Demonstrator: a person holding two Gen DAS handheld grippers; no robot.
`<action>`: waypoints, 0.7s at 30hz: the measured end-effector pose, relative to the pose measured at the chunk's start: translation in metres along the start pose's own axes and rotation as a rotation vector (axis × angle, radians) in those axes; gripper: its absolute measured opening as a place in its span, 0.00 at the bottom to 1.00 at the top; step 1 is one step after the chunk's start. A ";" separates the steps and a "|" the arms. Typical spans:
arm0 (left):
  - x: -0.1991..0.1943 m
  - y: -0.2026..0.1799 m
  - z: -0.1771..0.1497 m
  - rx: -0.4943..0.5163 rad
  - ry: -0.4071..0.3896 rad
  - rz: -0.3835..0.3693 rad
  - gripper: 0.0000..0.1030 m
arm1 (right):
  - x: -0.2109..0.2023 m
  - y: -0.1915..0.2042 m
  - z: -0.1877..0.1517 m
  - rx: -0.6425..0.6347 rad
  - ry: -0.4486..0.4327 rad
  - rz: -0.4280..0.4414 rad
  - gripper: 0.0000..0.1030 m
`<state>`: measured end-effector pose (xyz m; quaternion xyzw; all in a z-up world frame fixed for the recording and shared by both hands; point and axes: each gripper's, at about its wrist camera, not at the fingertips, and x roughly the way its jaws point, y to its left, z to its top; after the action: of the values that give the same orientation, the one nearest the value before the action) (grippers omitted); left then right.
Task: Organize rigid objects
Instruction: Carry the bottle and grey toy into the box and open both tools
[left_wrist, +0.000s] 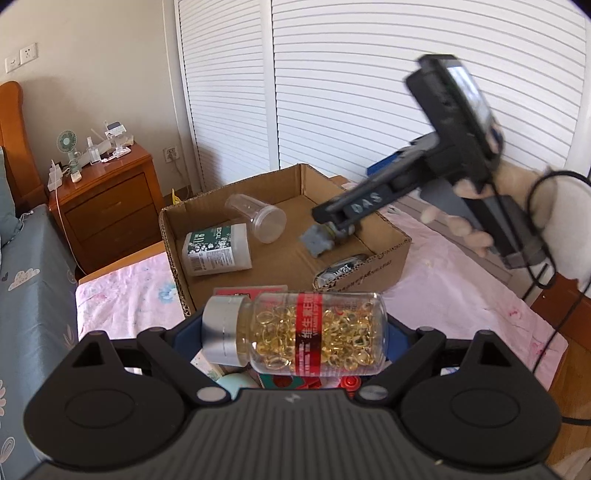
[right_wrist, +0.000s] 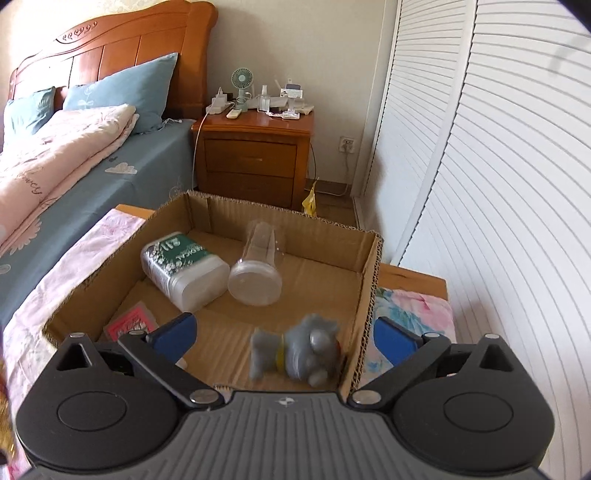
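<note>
My left gripper is shut on a clear bottle of yellow capsules with a silver cap and red label, held sideways just short of the cardboard box. My right gripper is open above the box; a blurred grey toy figure is between its fingers, apparently loose and falling. In the left wrist view the right gripper hovers over the box with the toy under its tip. Inside lie a white green-labelled container, a clear plastic cup and a red card.
The box sits on a table with a pink floral cloth. A bed is to the left, a wooden nightstand behind, white louvred doors to the right. Small red items lie under my left gripper.
</note>
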<state>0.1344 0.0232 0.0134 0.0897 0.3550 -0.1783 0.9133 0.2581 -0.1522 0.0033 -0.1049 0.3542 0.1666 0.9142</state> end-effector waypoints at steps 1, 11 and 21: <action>0.001 0.000 0.001 -0.001 0.003 0.000 0.90 | -0.003 0.000 -0.002 -0.004 -0.001 0.002 1.00; 0.024 0.006 0.031 -0.042 0.017 0.002 0.90 | -0.048 -0.005 -0.030 -0.029 -0.009 0.017 1.00; 0.094 -0.001 0.062 -0.040 0.110 0.016 0.90 | -0.078 -0.007 -0.055 -0.054 -0.012 -0.001 1.00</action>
<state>0.2365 -0.0206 -0.0057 0.0841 0.4073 -0.1585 0.8955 0.1734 -0.1939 0.0168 -0.1288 0.3441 0.1762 0.9132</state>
